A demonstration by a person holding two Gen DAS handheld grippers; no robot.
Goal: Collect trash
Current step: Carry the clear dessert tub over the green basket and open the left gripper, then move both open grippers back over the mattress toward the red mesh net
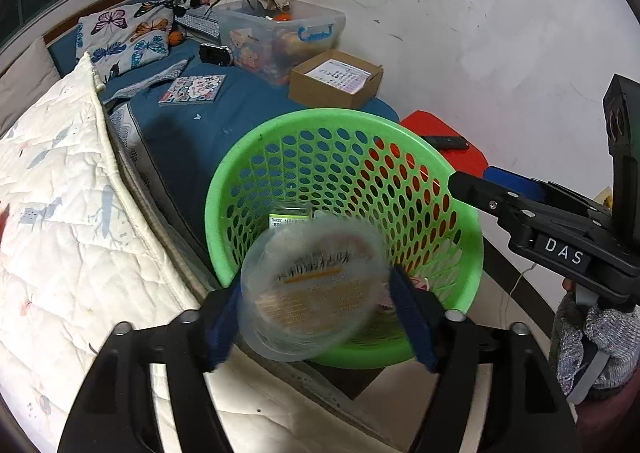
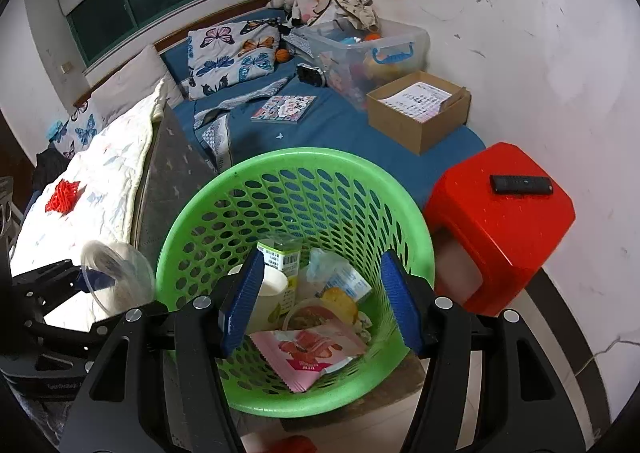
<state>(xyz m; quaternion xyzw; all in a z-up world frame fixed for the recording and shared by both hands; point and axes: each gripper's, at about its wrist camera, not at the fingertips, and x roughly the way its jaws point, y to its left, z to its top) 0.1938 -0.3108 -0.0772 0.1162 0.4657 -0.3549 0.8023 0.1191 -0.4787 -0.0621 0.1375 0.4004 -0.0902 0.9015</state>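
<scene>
A green perforated basket stands on the floor beside the bed. It holds trash: a pink wrapper, a paper cup, a green carton and other packets. My left gripper is shut on a clear plastic cup and holds it at the basket's near rim; the cup is blurred. In the right wrist view the cup is just left of the basket. My right gripper is open and empty over the basket's mouth.
A bed with a blue sheet and white quilt lies left and behind. On it are a cardboard box, a clear storage bin and a book. A red stool with a remote stands right of the basket.
</scene>
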